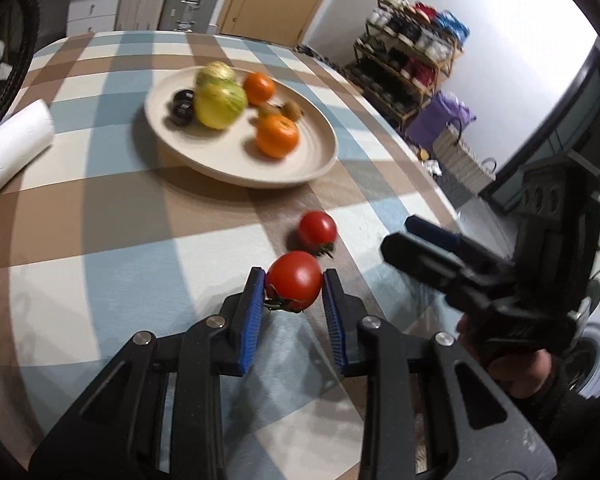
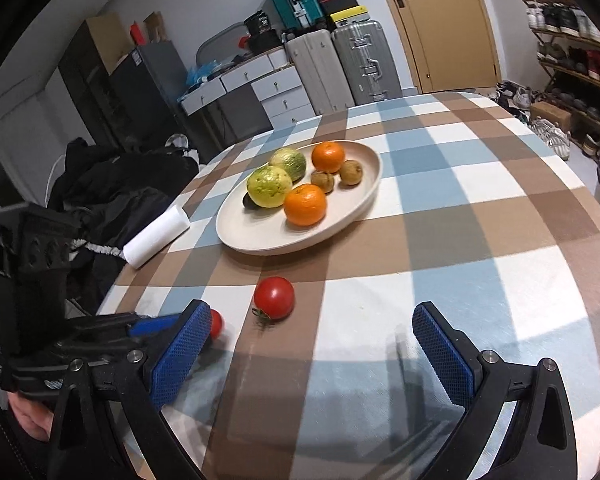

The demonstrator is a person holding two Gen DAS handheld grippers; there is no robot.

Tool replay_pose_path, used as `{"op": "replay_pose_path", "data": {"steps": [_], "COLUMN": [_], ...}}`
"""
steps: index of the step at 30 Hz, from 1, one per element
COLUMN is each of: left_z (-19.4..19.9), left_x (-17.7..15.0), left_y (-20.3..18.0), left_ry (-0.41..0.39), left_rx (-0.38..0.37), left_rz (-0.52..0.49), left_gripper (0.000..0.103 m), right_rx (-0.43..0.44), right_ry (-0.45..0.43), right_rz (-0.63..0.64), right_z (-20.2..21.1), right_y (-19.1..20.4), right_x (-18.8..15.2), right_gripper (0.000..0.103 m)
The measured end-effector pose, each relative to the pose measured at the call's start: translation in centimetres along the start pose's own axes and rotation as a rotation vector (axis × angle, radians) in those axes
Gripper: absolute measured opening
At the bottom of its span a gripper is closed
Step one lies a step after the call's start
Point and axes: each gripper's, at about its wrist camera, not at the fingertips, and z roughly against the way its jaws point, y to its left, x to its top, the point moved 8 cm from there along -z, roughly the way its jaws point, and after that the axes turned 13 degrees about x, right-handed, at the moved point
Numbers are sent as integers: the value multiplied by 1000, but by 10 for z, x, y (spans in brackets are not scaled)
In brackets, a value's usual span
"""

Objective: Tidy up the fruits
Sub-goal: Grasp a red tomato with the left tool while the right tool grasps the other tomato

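Left hand-held gripper (image 1: 294,280) — clamping tomato (image 1: 294,280), plate (image 1: 320,168) beyond

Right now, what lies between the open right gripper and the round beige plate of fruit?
Only the loose red tomato on checked tablecloth, in the right wrist view, between right gripper and plate.

We see the left gripper (image 1: 294,280) closed on a red tomato (image 1: 294,278), its blue pads (image 1: 253,312) pressing both sides. Just beyond it a second tomato (image 1: 317,230) lies on the checked tablecloth (image 1: 100,248). Farther off sits a cream plate (image 1: 236,168) — two oranges (image 1: 277,136), two yellow-green fruits (image 1: 219,104), small brown ones and something dark on it. A white paper roll (image 1: 12,148) lies far left. At right, the right gripper (image 1: 424,240) — held in a hand (image 1: 516,368).
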Motion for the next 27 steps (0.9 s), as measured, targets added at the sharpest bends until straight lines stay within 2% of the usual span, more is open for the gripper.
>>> {"op": "replay_pose_path", "data": {"steps": [2,4,6,8,9,12,17,21,24,27], "left_z": [5,12,17,21,23,27,25,18,11,1], "left_x": [4,8,11,16,18,24,30,24,17,9], "left_y": [11,25,36,46,50,60,61,55,50,44], "left_ry": [-6,-17,-29,-39,-46,-59,-59,-30,-11,43], "left_rx": [6,16,22,28,32,38,29,17,30,19], "left_rz": [23,49,72,90,100,110,107,97,84,85], "left_gripper": [26,26,26,26,26,26,26,26,26,27], "right_rx": [-2,-1,10,7,12,23,10,0,8,26], "right_ry": [17,45,80,119,129,142,162,165,166,151], "right_rz": [18,31,30,17,11,12,6,13,11,2], "right_z": [-9,-21,-32,-44,-48,-54,-60,-62,-61,-59], "right_y": [4,8,10,10,10,14,15,14,14,14], "right_x": [1,1,0,-2,-3,-3,-3,-3,-3,-1], "right_gripper": [102,95,81,76,71,63,53,33,31,30]}}
